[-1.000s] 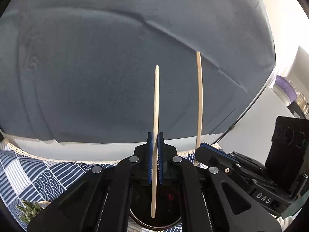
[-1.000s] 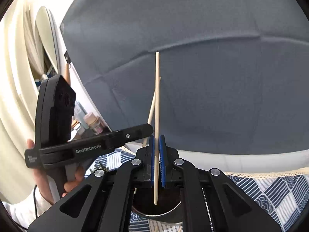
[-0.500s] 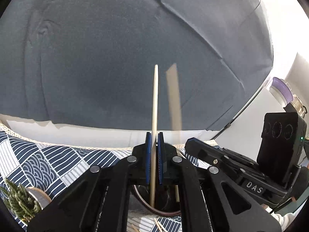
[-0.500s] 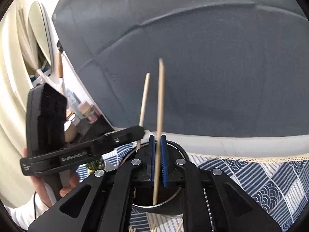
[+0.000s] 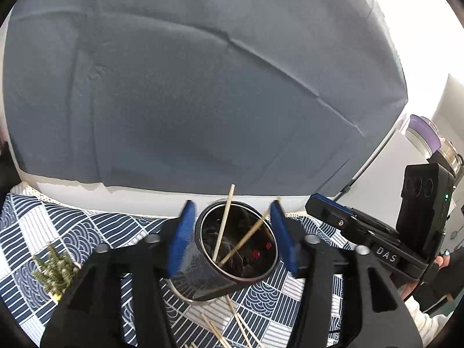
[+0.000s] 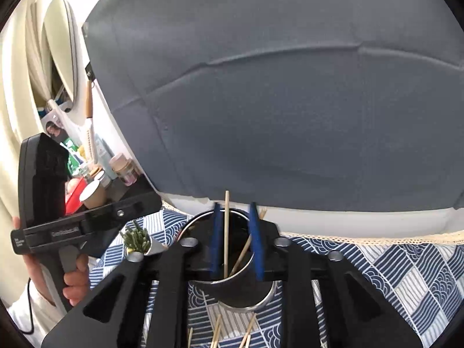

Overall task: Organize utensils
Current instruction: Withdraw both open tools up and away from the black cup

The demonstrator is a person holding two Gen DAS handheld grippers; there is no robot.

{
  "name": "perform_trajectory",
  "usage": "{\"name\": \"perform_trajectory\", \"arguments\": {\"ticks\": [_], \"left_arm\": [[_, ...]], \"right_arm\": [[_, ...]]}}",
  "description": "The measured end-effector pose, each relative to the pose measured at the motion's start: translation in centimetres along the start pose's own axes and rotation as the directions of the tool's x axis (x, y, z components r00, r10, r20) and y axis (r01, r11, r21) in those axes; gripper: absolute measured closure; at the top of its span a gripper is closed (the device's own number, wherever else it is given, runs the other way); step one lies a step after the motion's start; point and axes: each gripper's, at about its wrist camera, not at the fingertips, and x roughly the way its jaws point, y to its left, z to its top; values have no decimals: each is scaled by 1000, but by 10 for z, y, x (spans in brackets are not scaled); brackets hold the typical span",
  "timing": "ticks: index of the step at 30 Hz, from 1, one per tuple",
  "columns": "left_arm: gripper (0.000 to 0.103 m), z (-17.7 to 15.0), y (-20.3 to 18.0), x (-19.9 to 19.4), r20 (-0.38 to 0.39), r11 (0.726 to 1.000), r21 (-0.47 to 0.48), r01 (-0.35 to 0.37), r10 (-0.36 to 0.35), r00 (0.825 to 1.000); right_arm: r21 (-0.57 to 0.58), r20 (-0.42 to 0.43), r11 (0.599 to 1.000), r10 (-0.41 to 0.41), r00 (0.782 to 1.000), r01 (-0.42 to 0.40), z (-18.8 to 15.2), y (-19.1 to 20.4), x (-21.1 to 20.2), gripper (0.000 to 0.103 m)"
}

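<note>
A dark metal cup (image 5: 203, 275) stands on the blue patterned tablecloth (image 5: 58, 232). Two wooden chopsticks (image 5: 223, 229) stand loose inside it, one upright and one leaning right (image 5: 246, 240). My left gripper (image 5: 232, 223) hangs over the cup, its jaws opening wide with the blue pads either side of the rim and touching nothing. In the right wrist view the cup (image 6: 243, 290) sits under my right gripper (image 6: 234, 211). Its jaws are opening, and the upright chopstick (image 6: 226, 226) stands free between the pads. Several loose chopsticks (image 5: 237, 322) lie on the cloth in front.
A small green plant (image 6: 136, 236) in a white pot stands left of the cup. A grey cloth backdrop (image 5: 203, 87) rises behind the table edge. Jars and paper cups (image 6: 95, 191) crowd a shelf at far left. A hand (image 6: 75, 278) holds the left gripper's handle.
Both grippers went from shut on upright chopsticks to open. The two chopsticks dropped into the cup, which now shows fully beneath the jaws.
</note>
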Motion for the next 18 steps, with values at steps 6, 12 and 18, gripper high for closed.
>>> {"name": "perform_trajectory", "arguments": {"ticks": [6, 12, 18], "left_arm": [[26, -8, -8, -23, 13, 999, -5, -39, 40, 999], [17, -24, -13, -40, -12, 996, -7, -94, 94, 996], [13, -46, -14, -52, -50, 990, 1, -140, 139, 989]], "right_arm": [[-44, 7, 999, -9, 1000, 9, -5, 10, -24, 55], [-99, 34, 993, -57, 998, 60, -13, 22, -44, 30], [-85, 44, 993, -77, 996, 80, -21, 23, -60, 16]]}}
